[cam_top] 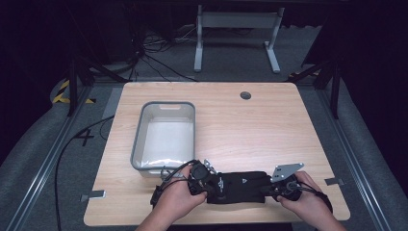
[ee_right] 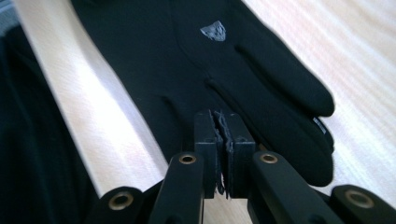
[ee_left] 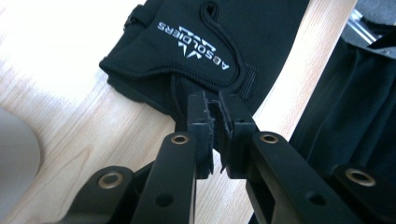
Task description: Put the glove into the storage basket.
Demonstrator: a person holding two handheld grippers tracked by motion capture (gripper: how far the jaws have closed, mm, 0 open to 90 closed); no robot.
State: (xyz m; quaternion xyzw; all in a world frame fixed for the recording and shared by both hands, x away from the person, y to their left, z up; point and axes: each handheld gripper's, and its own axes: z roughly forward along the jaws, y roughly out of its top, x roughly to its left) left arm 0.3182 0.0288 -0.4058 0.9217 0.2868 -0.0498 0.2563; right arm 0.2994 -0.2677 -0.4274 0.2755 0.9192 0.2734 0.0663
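A black glove [cam_top: 240, 185] lies flat near the table's front edge, stretched between my two grippers. My left gripper [cam_top: 210, 186] sits at its left end. In the left gripper view the jaws [ee_left: 217, 105] are shut on the cuff edge of the glove [ee_left: 196, 37], just below white lettering. My right gripper [cam_top: 269, 188] is at the glove's right end. In the right gripper view the jaws [ee_right: 218, 119] are pinched on the finger end of the glove [ee_right: 187, 60], which carries a small grey emblem.
An empty grey bin [cam_top: 139, 130] stands on the wooden table [cam_top: 250, 130], just behind my left hand. A round cable hole [cam_top: 245, 95] sits near the far edge. Cables and a white table frame [cam_top: 235, 21] lie on the floor beyond.
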